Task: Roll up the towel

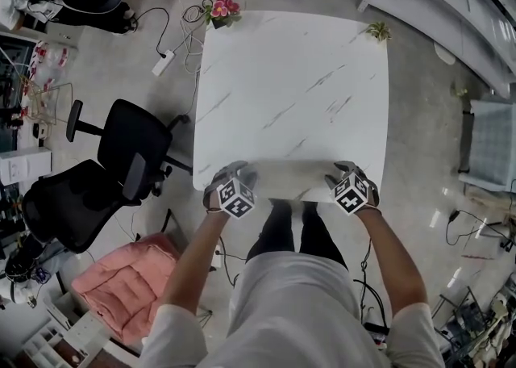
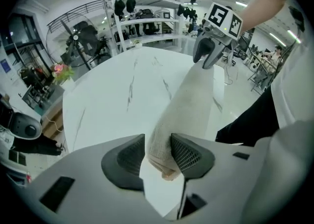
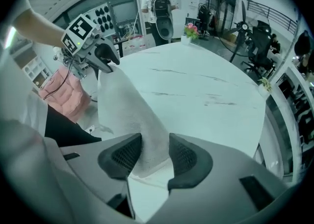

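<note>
A white towel (image 1: 290,171) lies rolled into a long roll along the near edge of the white marble table (image 1: 290,76). My left gripper (image 1: 236,177) is at the roll's left end and my right gripper (image 1: 347,177) at its right end. In the left gripper view the towel's end (image 2: 162,144) sits between the pads of the left gripper (image 2: 158,154), with a thin gap at one pad. In the right gripper view the other end (image 3: 152,149) sits loosely between the pads of the right gripper (image 3: 156,156). Both grippers point steeply down.
Two black office chairs (image 1: 121,165) and a pink cushion (image 1: 121,282) are left of the table. A pink flower pot (image 1: 222,11) and a small plant (image 1: 377,31) stand on the far corners. The person's legs (image 1: 294,229) are at the near edge.
</note>
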The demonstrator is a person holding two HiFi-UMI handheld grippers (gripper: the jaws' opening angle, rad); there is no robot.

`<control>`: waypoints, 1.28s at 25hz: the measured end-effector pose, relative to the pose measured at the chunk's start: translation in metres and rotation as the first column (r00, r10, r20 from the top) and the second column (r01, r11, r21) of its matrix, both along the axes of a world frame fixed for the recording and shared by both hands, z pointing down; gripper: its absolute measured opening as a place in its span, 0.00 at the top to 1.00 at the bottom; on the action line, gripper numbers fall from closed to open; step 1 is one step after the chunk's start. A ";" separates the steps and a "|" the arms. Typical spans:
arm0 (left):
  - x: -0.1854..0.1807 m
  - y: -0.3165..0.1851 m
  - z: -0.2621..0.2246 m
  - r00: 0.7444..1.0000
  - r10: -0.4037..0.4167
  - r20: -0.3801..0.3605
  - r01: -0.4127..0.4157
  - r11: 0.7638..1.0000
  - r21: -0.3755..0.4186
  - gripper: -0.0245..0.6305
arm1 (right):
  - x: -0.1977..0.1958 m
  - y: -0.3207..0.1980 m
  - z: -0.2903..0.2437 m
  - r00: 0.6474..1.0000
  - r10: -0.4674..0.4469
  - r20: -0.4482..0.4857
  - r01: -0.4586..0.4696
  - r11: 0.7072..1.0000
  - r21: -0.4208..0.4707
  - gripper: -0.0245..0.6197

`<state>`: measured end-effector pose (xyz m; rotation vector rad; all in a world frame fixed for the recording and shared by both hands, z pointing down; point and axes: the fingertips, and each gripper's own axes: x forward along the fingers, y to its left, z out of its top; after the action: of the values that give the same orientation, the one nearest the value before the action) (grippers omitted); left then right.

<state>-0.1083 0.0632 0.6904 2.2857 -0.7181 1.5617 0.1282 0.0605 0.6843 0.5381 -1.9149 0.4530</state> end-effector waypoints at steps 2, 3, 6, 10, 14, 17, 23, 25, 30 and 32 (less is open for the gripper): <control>0.000 -0.001 0.007 1.000 -0.023 -0.006 0.023 1.000 -0.015 0.68 | -0.001 0.000 0.006 1.000 0.015 -0.019 -0.015 1.000 0.010 0.66; 0.000 -0.001 0.010 1.000 -0.028 -0.009 0.027 0.999 -0.019 0.68 | -0.001 0.000 0.008 0.999 0.015 -0.030 -0.015 1.000 0.017 0.66; 0.001 -0.002 0.011 0.999 -0.030 -0.018 0.030 0.999 -0.012 0.68 | -0.003 0.002 0.009 0.999 0.010 -0.047 -0.008 0.999 0.035 0.66; -0.005 0.002 -0.003 0.998 -0.049 -0.043 0.049 0.999 0.002 0.67 | -0.005 0.007 -0.004 1.000 0.018 -0.024 -0.017 0.999 0.047 0.66; -0.015 -0.001 -0.026 0.986 -0.135 -0.101 0.140 0.989 0.046 0.68 | -0.005 0.005 -0.027 0.998 0.069 0.013 -0.070 0.993 0.090 0.66; -0.021 -0.005 -0.042 0.967 -0.202 -0.155 0.212 0.976 0.053 0.69 | -0.004 -0.001 -0.049 0.992 0.119 0.030 -0.122 0.983 0.135 0.68; -0.027 -0.003 -0.075 0.939 -0.243 -0.244 0.260 0.965 0.039 0.73 | -0.011 -0.002 -0.098 0.984 0.167 0.066 -0.177 0.958 0.224 0.72; -0.026 -0.003 -0.088 0.928 -0.244 -0.282 0.265 0.964 0.037 0.78 | -0.014 0.000 -0.114 0.979 0.183 0.083 -0.199 0.949 0.246 0.75; -0.023 0.010 -0.125 0.896 -0.216 -0.389 0.261 0.963 0.066 0.86 | -0.022 0.015 -0.159 0.962 0.231 0.145 -0.267 0.910 0.316 0.80; -0.021 0.013 -0.144 0.886 -0.214 -0.412 0.268 0.960 0.078 0.87 | -0.021 0.019 -0.178 0.952 0.249 0.177 -0.297 0.890 0.346 0.83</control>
<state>-0.1293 0.0760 0.5467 2.3895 -0.9680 0.9164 0.1075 0.0798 0.5058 1.0598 -2.0688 0.3095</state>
